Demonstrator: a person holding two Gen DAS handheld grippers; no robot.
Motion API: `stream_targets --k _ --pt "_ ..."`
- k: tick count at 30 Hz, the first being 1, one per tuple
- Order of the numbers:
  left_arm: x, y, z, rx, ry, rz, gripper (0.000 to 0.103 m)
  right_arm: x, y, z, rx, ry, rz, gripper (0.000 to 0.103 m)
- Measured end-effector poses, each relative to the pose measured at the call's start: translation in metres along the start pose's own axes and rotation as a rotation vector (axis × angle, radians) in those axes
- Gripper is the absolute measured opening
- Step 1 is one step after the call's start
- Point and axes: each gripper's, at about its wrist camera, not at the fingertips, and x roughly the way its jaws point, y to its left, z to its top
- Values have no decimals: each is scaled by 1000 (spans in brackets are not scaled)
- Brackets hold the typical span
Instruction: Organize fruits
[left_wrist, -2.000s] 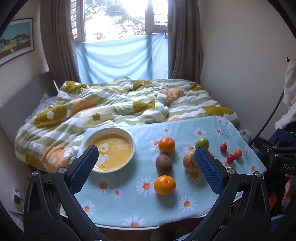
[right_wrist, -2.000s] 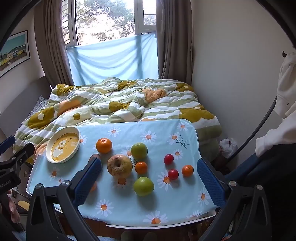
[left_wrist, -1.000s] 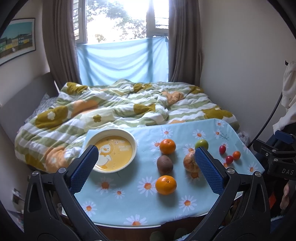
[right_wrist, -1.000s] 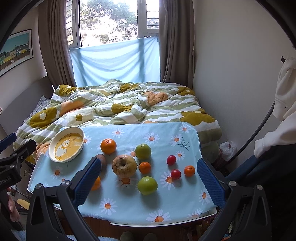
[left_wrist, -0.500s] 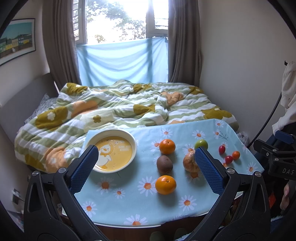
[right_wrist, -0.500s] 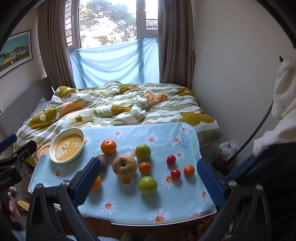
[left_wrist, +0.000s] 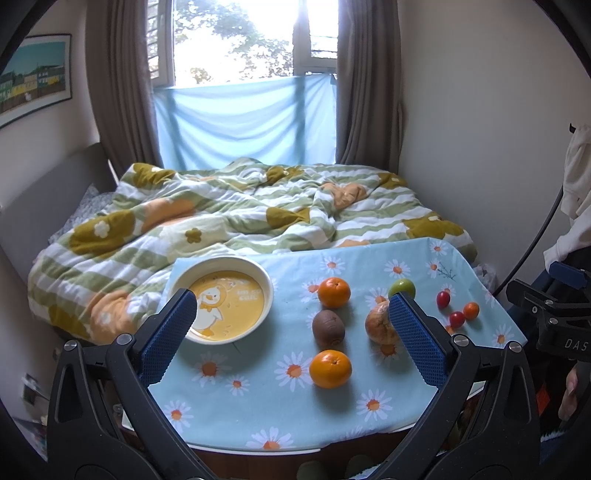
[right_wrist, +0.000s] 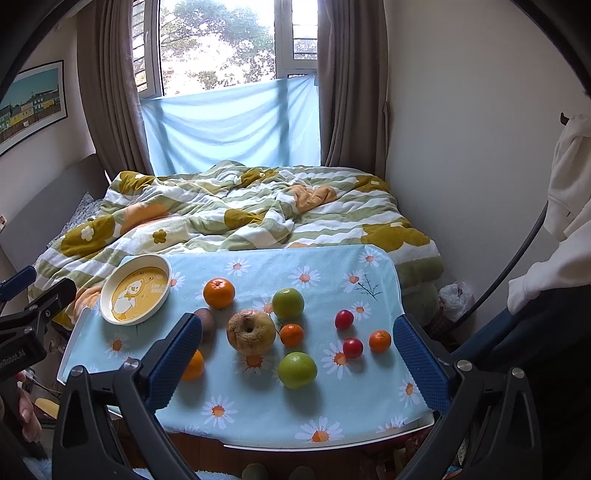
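— Between the left tongs (left_wrist: 291, 328), what's there?
— Nothing gripped; jaws spread wide above the table (left_wrist: 258, 417), near the bowl (left_wrist: 226, 299), a kiwi (left_wrist: 328, 327) and two oranges (left_wrist: 330, 368).
— And the right tongs (right_wrist: 295, 360)?
— Also agape, holding nothing. Beyond them lie a brown apple (right_wrist: 251, 331), two green fruits (right_wrist: 297, 370), and small red ones (right_wrist: 352, 347), perhaps tomatoes.
— The bowl?
— At the far left corner, no fruit in it.

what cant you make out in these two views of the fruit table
- Near orange: right wrist view, mostly behind the right gripper's left finger.
- Kiwi: same view, partly hidden by that finger.
- Brown apple: left wrist view, right side behind the left gripper's finger.
- Near green fruit: absent from the left wrist view, probably behind that finger.
- Plate: lettering too small.
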Motion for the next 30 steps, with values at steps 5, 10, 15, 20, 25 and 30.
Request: stream_targets --k 5,10,15,20,25,30 --pt "-1 0 1 0 -1 -1 103 0 0 -1 1 -1 1 103" --pt "-1 0 2 -1 -2 -2 103 -1 1 -2 0 -2 0 103" --pt "-1 -1 4 -1 -2 -1 103 2 0 -8 2 -2 3 103" --pt "11 -2 4 6 44 -14 103 -11 9 3 6 17 27 103" --pt "35 -5 -2 37 127 -22 103 6 -2 3 38 91 46 103" --pt "65 -1 -19 50 200 -69 103 39 -9 -12 66 143 37 103"
